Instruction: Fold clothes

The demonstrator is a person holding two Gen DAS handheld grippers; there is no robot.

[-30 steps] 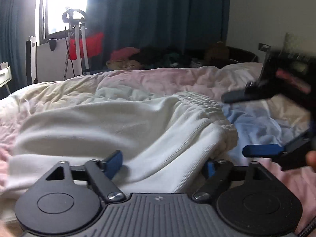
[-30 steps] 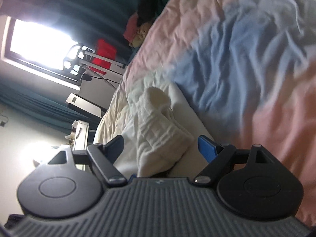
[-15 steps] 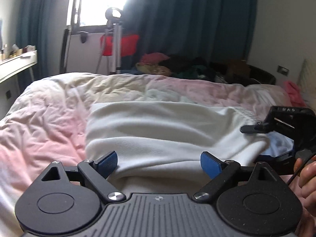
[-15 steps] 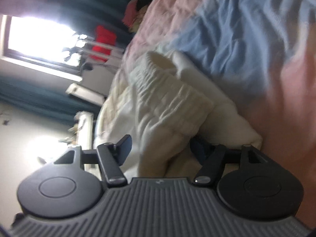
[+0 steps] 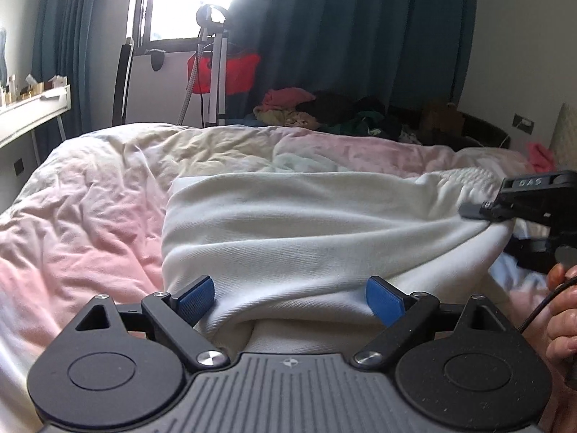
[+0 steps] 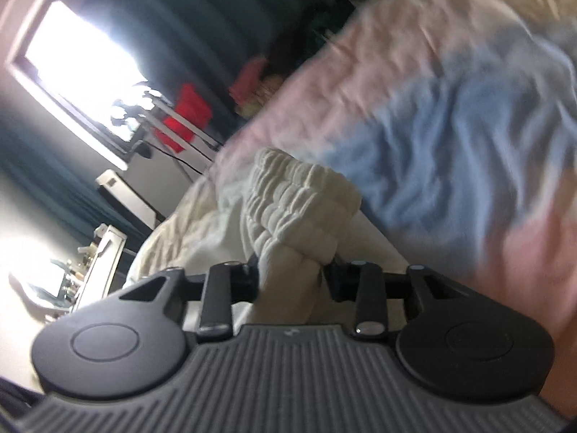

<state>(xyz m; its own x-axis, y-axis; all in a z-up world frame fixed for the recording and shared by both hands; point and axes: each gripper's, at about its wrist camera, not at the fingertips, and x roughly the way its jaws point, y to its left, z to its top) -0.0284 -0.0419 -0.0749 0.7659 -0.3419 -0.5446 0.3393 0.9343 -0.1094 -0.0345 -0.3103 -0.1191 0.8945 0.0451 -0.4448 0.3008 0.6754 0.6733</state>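
White sweatpants (image 5: 306,231) are spread across a bed whose rumpled duvet (image 5: 90,209) is tinted pink, cream and pale blue; the garment lies in the middle of the bed, doubled over on itself, with its gathered elastic waistband (image 6: 299,195) at the end nearest the right gripper (image 6: 290,281). The left gripper (image 5: 290,299) is seen with its jaws wide apart, the blue pads (image 5: 196,296) standing on either side of the folded near edge of the fabric without pressing on it. The right gripper's jaws are closing, and a bunch of the waistband cloth is pinched between them; this view is blurred. In the left wrist view the right gripper is seen at the right edge, laid against the garment's far corner, and embossed lettering on its black body can be made out roughly as "DAS", though it is too small to be certain. A hand (image 5: 562,310) with a black cable is seen below it. Beyond the bed, dark teal curtains (image 5: 342,36), a bright window, a red bag (image 5: 238,72) and a heap of clothes (image 5: 288,108) are visible.
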